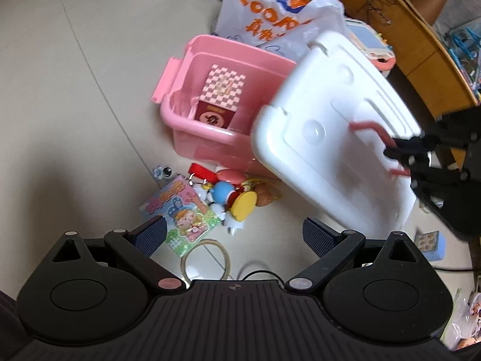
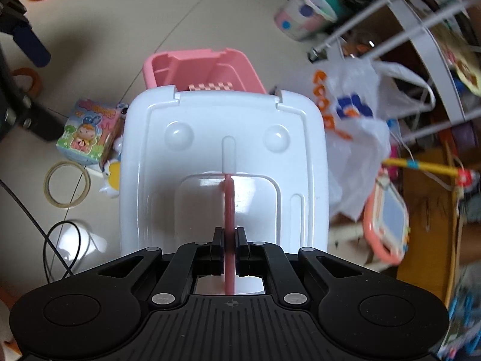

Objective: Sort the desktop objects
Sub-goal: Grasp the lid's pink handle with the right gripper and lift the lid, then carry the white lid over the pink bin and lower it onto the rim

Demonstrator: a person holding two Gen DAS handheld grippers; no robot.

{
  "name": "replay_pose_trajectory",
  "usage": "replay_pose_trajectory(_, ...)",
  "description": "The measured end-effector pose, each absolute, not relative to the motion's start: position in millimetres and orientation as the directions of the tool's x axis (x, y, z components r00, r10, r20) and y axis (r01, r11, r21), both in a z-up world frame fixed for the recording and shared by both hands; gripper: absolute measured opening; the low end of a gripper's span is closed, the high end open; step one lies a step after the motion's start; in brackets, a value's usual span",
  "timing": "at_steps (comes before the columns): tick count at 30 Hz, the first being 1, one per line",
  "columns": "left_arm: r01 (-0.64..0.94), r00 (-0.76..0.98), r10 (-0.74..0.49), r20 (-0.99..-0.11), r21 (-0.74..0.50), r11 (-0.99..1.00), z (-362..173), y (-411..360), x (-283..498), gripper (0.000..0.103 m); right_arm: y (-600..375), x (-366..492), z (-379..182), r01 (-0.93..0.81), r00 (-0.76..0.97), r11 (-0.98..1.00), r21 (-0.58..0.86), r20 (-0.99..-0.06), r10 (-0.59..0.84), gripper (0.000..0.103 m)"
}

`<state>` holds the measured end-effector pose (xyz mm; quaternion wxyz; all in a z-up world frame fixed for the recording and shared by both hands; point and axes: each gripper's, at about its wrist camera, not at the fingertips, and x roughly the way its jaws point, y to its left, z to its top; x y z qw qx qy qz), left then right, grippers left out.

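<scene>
The right gripper [image 2: 230, 248] is clamped on the thin pink handle [image 2: 228, 207] of the white lid [image 2: 222, 138], which hangs tilted in the air, its long axis running away from the fingers toward the pink bin [image 2: 204, 69]. The open bin sits just beyond the lid's far edge (so the lid looks headed onto or off it). The left gripper [image 1: 234, 236] has its fingers spread wide and empty, near the toy pile [image 1: 231, 195] and picture box [image 1: 180, 210] on the floor, nearer those than the right. The white shopping bag [image 1: 270, 12] shows orange letters, roughly "COOP"; the rest is unreadable.
</scene>
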<state>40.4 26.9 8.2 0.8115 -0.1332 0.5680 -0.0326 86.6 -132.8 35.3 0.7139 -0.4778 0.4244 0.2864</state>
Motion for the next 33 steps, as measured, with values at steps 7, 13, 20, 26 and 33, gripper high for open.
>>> replay_pose_trajectory(7,-0.131,0.363,-0.175,-0.915,-0.236,0.963,4.3,38.1,46.5,0.099,-100.9,118.2,24.5,-0.838,0.486,0.296,-0.458,-0.874,0.024,0.005)
replay_pose_trajectory(13,-0.178,0.35,-0.176,-0.92,-0.25,0.952,0.4,44.9,48.6,0.099,-75.6,137.4,8.7,-0.847,0.509,0.19,-0.497,-0.86,0.021,0.005)
replay_pose_trajectory(20,-0.195,0.338,-0.222,-0.914,-0.299,0.934,0.2,48.9,51.0,0.099,-47.7,153.9,-7.1,-0.848,0.526,0.1,-0.521,-0.85,0.034,0.005)
replay_pose_trajectory(26,-0.245,0.353,-0.185,-0.917,-0.282,0.928,-1.0,61.3,54.9,0.099,-35.6,158.1,-23.6,-0.853,0.522,0.035,-0.521,-0.852,0.041,0.006)
replay_pose_trajectory(33,-0.258,0.351,-0.196,-0.915,-0.296,0.92,0.0,66.0,56.3,0.099,-27.3,162.4,-37.3,-0.842,0.54,-0.005,-0.54,-0.841,0.037,0.007)
